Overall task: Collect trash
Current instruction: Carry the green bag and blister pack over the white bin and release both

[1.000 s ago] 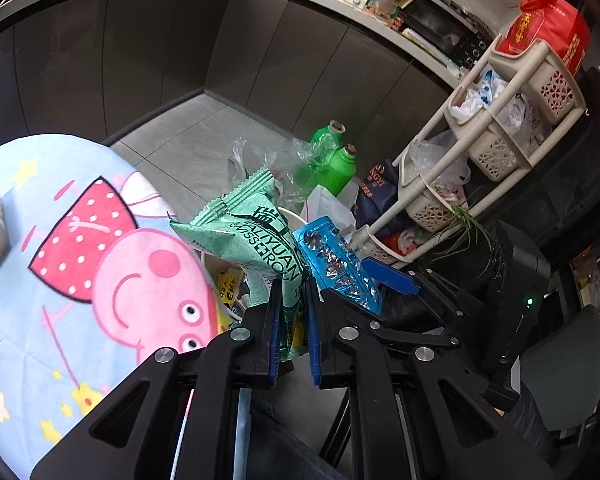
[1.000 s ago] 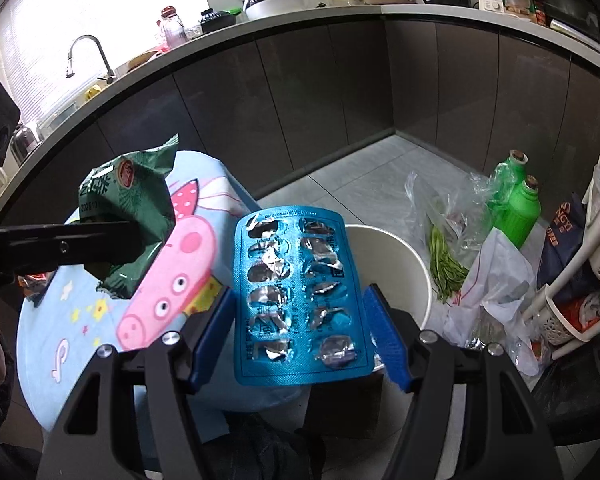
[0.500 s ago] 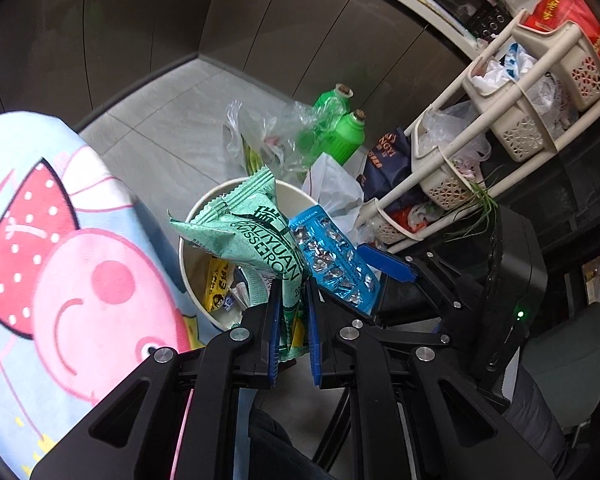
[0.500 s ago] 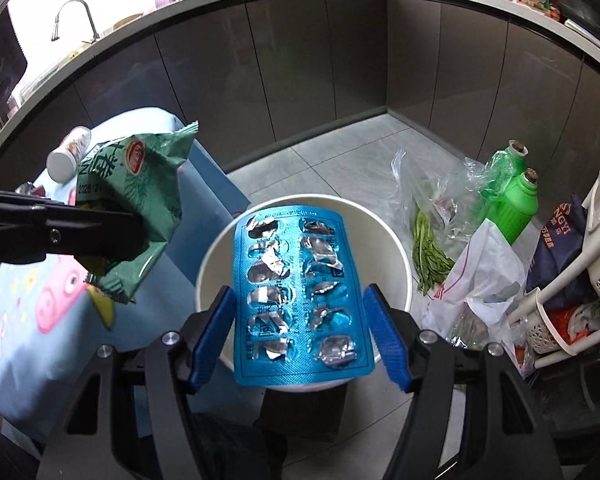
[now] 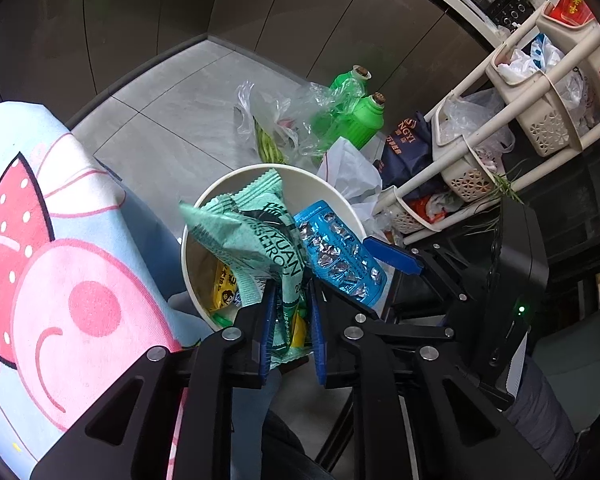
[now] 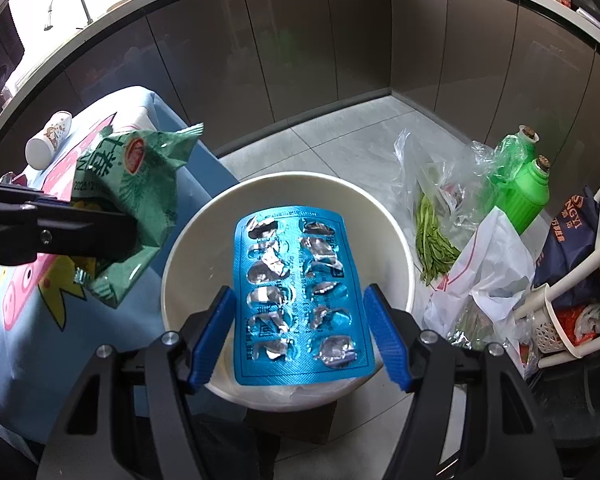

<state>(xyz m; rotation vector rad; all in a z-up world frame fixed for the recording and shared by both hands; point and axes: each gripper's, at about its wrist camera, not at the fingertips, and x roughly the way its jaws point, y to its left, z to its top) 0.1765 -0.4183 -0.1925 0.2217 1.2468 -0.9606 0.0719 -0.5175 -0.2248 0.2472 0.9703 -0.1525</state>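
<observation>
My left gripper holds a green snack wrapper over the left rim of the white bin; its jaws stand a little apart around the wrapper. The wrapper also shows in the right wrist view. My right gripper stands wide, with a blue blister pack between its fingers, directly above the white bin. The pack also shows in the left wrist view. Yellow wrappers lie inside the bin.
A table with a pig-print cloth stands left of the bin, a white cup lying on it. Green bottles, plastic bags with greens and a white basket rack crowd the floor to the right.
Both grippers have moved from beside the table to over the bin, carrying the wrapper and the blister pack. The left jaws look slightly wider apart now.
</observation>
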